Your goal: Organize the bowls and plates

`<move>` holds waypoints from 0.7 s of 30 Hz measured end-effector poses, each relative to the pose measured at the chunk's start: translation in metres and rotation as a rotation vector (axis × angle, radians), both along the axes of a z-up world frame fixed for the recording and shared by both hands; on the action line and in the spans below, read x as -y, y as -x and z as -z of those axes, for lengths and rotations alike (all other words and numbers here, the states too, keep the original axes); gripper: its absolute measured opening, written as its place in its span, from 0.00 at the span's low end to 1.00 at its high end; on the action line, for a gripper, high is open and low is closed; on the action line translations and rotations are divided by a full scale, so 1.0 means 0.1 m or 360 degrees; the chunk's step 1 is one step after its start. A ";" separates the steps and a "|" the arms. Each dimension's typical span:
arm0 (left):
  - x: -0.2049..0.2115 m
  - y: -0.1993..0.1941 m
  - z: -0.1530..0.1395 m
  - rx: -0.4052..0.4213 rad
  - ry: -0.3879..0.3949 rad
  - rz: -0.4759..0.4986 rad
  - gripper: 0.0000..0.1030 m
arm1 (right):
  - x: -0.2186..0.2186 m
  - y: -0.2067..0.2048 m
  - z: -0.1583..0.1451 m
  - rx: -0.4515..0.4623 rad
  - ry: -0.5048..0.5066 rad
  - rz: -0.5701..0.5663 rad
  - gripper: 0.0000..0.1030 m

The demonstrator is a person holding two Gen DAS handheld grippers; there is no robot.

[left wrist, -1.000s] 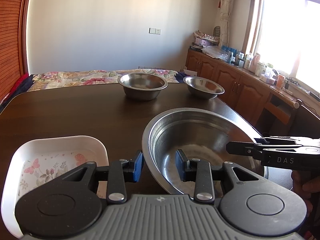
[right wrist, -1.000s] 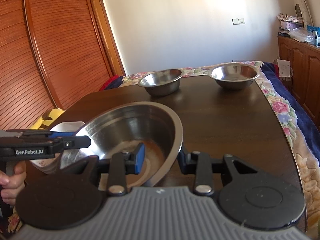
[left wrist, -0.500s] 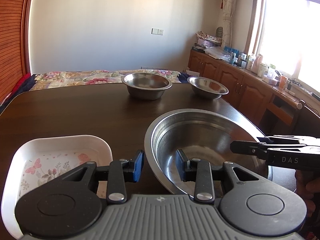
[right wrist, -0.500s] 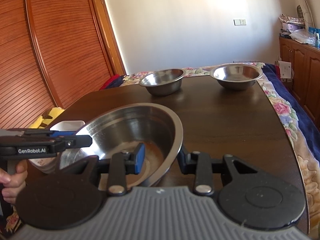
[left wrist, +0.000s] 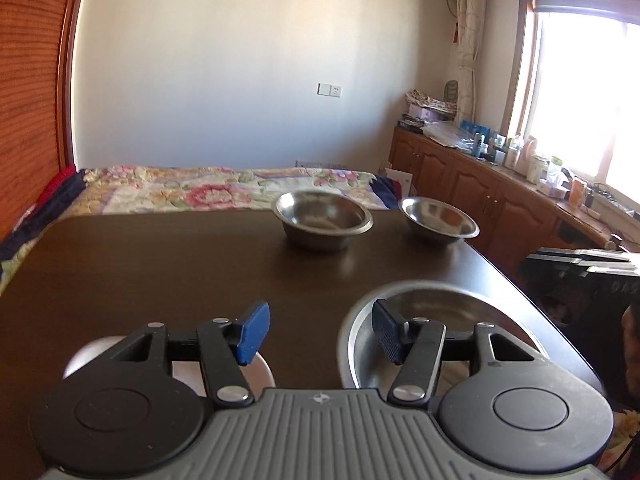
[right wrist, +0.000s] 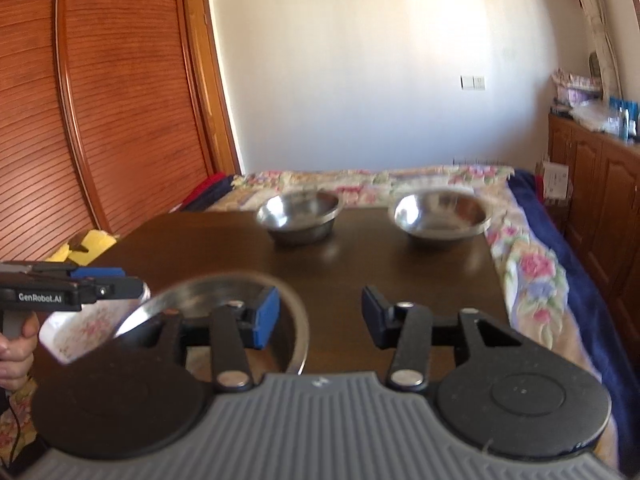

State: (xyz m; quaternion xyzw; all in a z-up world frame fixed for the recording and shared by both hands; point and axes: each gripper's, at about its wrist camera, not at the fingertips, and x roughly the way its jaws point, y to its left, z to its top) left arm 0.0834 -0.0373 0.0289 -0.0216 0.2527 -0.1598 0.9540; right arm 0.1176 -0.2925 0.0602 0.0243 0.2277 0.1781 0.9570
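A large steel bowl (left wrist: 448,304) (right wrist: 208,288) rests on the dark table (left wrist: 160,272) near its front. My left gripper (left wrist: 320,332) hovers above the bowl's left rim with its jaws opening; the rim lies below the gap and the pads do not press on it. My right gripper (right wrist: 320,316) stands the same way over the bowl's right rim, jaws opening, nothing gripped. A white floral dish (right wrist: 80,328) (left wrist: 262,374) sits left of the bowl, mostly hidden. Two smaller steel bowls (left wrist: 322,220) (left wrist: 438,220) stand at the far edge.
A bed with a floral cover (left wrist: 200,192) lies past the table's far edge. Wooden cabinets (left wrist: 480,196) with clutter line the right wall under a window. A slatted wooden wardrobe (right wrist: 100,120) stands on the left. A person's hand (right wrist: 16,340) holds the left gripper.
Both grippers have opened and let go of the large bowl's rim. Both have risen and tilted up, so the bowl and the white dish sit lower in each view.
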 end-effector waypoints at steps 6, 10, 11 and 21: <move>-0.01 -0.31 -0.15 0.0033 -0.0038 -0.0016 0.58 | -0.01 -0.33 -0.16 0.0056 0.0047 -0.0071 0.56; 0.03 -0.53 -0.21 0.0036 -0.0059 -0.0005 0.58 | -0.05 -0.62 -0.17 0.0043 0.0067 -0.0126 0.57; 0.05 -0.59 -0.22 0.0036 -0.0068 -0.0001 0.58 | -0.07 -0.69 -0.16 0.0035 0.0075 -0.0137 0.57; 0.20 -1.18 -0.17 -0.0002 -0.0125 0.0027 0.58 | -0.20 -1.34 0.09 -0.0101 0.0054 -0.0229 0.56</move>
